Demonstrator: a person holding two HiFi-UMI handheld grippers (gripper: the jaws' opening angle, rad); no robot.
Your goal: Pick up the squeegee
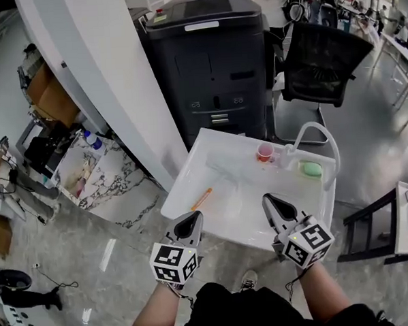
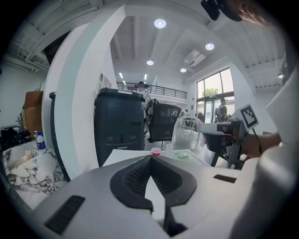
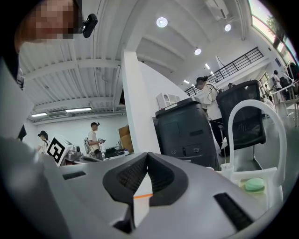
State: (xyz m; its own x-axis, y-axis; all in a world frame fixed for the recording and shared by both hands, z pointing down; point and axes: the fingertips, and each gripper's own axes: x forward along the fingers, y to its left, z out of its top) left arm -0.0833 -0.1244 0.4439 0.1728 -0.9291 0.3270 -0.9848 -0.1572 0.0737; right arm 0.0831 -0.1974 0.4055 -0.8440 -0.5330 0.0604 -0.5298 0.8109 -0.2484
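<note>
At the sink's (image 1: 180,180) near edge, left gripper (image 1: 192,218) and right gripper (image 1: 269,201) hover clenched, empty.

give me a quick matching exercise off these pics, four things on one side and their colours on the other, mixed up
Things:
1. cup
2. rounded pad
3. squeegee handle
4. office chair

Colours:
a. black
b. orange
c. pinkish red
d. green

Pairs: 1-c, 2-d, 3-b, 4-a
</note>
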